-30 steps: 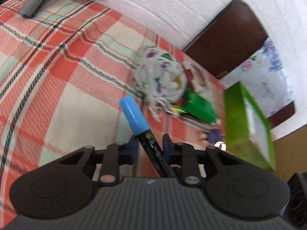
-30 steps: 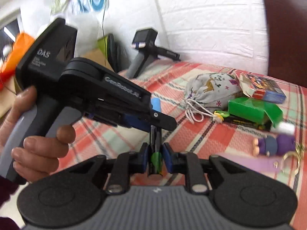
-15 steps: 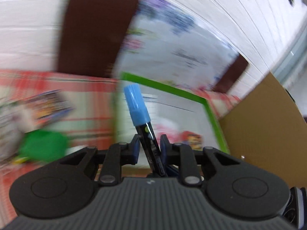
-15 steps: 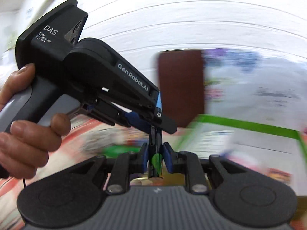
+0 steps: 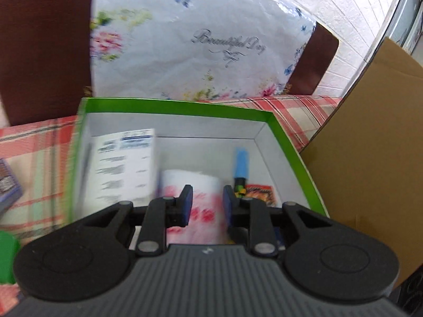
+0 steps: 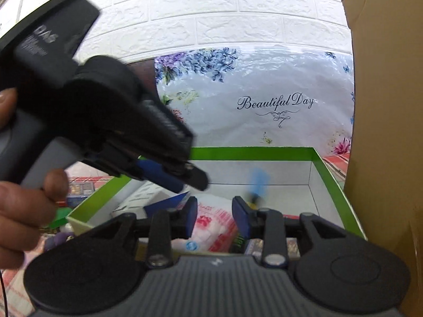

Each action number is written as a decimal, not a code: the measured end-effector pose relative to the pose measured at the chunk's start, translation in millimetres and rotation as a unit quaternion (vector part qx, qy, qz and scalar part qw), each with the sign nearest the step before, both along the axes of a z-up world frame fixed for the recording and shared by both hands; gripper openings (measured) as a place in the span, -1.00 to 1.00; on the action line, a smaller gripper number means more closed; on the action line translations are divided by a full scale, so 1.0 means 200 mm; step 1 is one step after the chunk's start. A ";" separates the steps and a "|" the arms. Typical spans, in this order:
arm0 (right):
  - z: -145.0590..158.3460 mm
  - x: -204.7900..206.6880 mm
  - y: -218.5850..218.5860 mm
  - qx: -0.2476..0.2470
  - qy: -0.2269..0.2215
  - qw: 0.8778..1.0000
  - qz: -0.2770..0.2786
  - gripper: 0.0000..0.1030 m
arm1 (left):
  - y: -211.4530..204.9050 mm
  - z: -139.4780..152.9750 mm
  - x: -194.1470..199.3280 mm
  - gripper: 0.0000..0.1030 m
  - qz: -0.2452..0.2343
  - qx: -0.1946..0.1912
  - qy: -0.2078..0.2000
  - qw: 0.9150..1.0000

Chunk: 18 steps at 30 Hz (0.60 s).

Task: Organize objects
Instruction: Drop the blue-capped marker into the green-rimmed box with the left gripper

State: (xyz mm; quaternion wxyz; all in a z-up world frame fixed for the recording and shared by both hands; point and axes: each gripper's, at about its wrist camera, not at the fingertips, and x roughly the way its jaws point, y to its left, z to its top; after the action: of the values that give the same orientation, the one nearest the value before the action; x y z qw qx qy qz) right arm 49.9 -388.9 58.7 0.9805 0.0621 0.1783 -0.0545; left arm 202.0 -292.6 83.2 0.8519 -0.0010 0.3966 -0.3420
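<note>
Task item: a slim black marker [image 5: 241, 162] with a smooth sky-blue cap lies inside the box [image 5: 174, 105], just ahead of the left gripper [image 5: 207, 200] and slightly to the right of its right finger, cap pointing away; in the right wrist view it is a blurred blue streak just beyond that gripper's right finger. The box is rectangular card, glossy green on rim and outer walls, matt white inside, and sits directly ahead of and below both grippers. Contents near the fingertips: a flat white printed carton [image 5: 124, 166] ahead to the left, a soft white wrapped pack with red print [image 5: 195, 185] directly under the jaws, and a small red-orange packet [image 5: 260, 192] to the right. Beyond the box stands a crinkled glossy floral bag [image 5: 201, 39]; a plain brown cardboard panel [image 5: 370, 145] rises to the right; the woven red plaid cloth [image 5: 298, 111] covers the surface. Left gripper: tilted down over the box, jaws a narrow gap apart, nothing between them, released. Right gripper [image 6: 214, 211]: angled gently down at the box, jaws opening, nothing between them. A hand [image 6: 21, 203] wraps the left gripper's grey handle, ahead and left of the right gripper
</note>
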 end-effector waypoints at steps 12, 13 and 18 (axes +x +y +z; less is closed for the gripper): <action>0.08 -0.22 0.48 -0.012 -0.017 0.990 0.137 -0.39 | 0.79 -0.06 -0.33 -0.45 0.111 0.029 -0.023 0.993; 0.07 -0.22 0.54 -0.015 -0.009 0.988 0.155 -0.39 | 0.86 -0.08 -0.34 -0.45 0.123 0.032 -0.016 0.992; 0.03 -0.14 0.79 -0.030 0.034 0.974 0.222 -0.37 | 1.16 -0.20 -0.36 -0.45 0.190 0.034 0.029 0.981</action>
State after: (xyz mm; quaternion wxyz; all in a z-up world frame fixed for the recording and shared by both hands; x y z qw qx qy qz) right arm 21.0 -231.8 64.7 0.9629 -0.0103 0.2191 0.1572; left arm 130.1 -61.4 42.2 0.8889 -0.0574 0.4252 -0.1603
